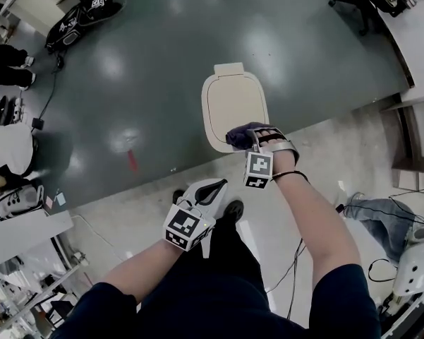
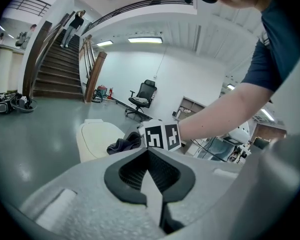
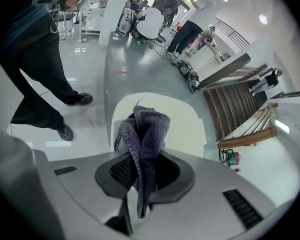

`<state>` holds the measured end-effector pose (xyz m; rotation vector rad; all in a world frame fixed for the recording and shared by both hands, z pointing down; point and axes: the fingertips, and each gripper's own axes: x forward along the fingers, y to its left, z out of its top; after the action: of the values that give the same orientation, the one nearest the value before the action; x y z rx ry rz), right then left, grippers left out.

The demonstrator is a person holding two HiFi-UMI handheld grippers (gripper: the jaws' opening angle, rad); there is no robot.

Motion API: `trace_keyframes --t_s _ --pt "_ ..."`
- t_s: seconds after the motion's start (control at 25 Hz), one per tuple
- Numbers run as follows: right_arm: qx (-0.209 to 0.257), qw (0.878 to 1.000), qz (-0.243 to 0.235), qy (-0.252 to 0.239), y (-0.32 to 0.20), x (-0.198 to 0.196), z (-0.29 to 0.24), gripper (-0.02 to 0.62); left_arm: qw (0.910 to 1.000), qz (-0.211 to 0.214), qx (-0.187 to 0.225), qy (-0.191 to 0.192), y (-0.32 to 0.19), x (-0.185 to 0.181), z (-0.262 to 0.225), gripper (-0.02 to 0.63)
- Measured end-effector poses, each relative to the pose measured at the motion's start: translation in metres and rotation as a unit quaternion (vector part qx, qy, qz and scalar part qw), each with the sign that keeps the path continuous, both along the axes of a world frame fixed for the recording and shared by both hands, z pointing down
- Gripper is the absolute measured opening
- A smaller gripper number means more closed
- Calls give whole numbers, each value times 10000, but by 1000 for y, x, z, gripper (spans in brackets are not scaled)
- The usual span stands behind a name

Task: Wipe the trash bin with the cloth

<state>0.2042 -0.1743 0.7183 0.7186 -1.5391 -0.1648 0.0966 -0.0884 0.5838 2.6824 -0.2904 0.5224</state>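
Clothing: dark navy short sleeves (image 1: pixel 342 302) in the lower corners of the head view, dark trousers (image 1: pixel 226 274) at lower centre, black shoes (image 1: pixel 233 209) just above them. A thin black band (image 1: pixel 291 175) circles my right wrist. Left gripper (image 1: pixel 213 186) and right gripper (image 1: pixel 250 138): pale grey moulded shells and black ribbed pads (image 2: pixel 162 173). Each carries a white marker cube (image 1: pixel 185 227) printed with black square patterns.
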Motion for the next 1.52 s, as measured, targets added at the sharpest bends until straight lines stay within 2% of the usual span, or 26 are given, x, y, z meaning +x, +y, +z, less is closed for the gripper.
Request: trace_keyframes --t_s 0.28,0.4,0.48,0.64,0.8,0.96,1.24,1.52 --pt "-416 9981 442 -49 67 33 2 63 9996 212 165 -12 17 19 -31 3" --pt "-394 9957 768 -335 88 37 -17 63 9993 227 292 18 15 23 -56 3" --pt "-312 9898 1179 -738 97 37 -35 63 9992 211 344 67 14 22 -73 3" --pt "-75 9623 2036 -1800 113 16 -82 63 9992 169 340 143 20 11 -103 3" --pt "341 9418 2364 -2366 120 -11 -139 63 9986 171 416 278 26 -2 -135 3" --pt "815 9100 2644 -3089 114 -36 -201 63 9968 261 576 496 28 -12 -169 3" --pt "1374 8539 2683 -4243 116 -85 -292 61 9919 542 768 859 42 -26 -221 3" --pt "1836 8145 2434 -4936 127 -118 -359 63 9866 696 857 1201 49 -34 -265 3"
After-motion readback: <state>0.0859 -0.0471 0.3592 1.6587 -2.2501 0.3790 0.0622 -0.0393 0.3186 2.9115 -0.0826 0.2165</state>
